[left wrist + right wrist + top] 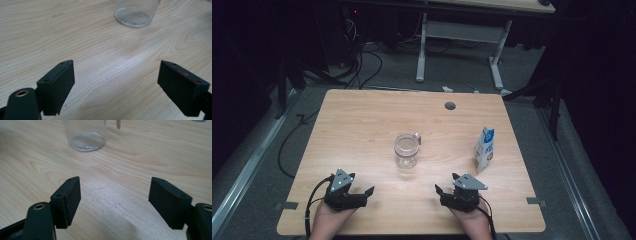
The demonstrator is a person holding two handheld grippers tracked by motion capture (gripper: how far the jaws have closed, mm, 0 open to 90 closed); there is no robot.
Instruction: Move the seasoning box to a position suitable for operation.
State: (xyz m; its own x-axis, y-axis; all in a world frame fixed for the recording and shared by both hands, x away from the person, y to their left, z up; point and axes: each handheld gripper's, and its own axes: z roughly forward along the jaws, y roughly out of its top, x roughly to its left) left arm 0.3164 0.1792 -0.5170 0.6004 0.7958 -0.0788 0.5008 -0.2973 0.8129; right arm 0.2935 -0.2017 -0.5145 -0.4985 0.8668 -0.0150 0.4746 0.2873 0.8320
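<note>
Both hands come in over the near edge of the counter (pixel 362 115), each holding a pair of tongs. The left tongs (pixel 364 195) sit toward the counter's near left corner, their jaws spread wide with nothing between them, aimed inward and away from the person. The right tongs (pixel 443 192) sit toward the near right corner, likewise gaping and empty, angled inward.

This looks like a lab or a testing room. A plain light wooden table (pixel 362 125) with a round cable hole (pixel 450 106) stands on grey carpet floor (pixel 462 70). Behind it, black cables (pixel 362 65) lie loose on the floor beside a white-legged desk (pixel 462 35), and the surroundings are dark.
</note>
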